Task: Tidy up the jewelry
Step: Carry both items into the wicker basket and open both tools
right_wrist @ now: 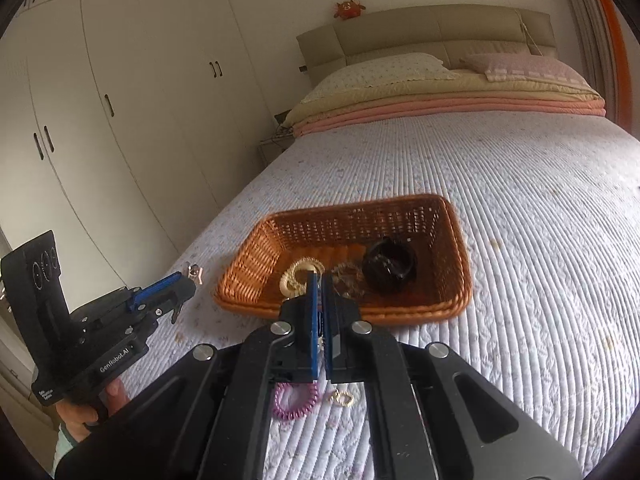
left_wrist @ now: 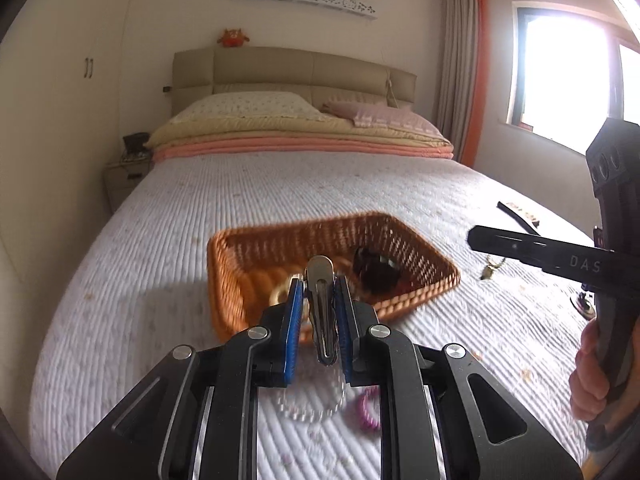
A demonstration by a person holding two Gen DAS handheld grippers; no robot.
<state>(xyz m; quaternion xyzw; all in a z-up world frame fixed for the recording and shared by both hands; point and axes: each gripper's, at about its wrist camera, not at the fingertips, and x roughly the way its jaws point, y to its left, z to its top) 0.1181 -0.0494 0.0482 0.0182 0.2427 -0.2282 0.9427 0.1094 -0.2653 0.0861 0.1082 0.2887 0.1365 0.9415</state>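
A: What is nearest?
B: The left gripper point(left_wrist: 316, 300) pinches a silver metal hair clip point(left_wrist: 321, 312) between its 2 blue pads, above the white quilted bedspread point(left_wrist: 160, 240).
A: And beyond?
B: The right gripper point(right_wrist: 320, 280), jaws closed and empty, points at the orange woven basket point(right_wrist: 452, 300) with a black hair claw point(right_wrist: 388, 266) inside.

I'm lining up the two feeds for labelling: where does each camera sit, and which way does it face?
Left wrist: on the left gripper, which clamps a silver metal hair clip; it faces the orange woven basket and headboard. The right gripper and a hand show at right.
Right wrist: on the shut right gripper, facing the same basket; the left gripper shows at left.
Shared: basket, purple spiral hair tie, quilted white bedspread.
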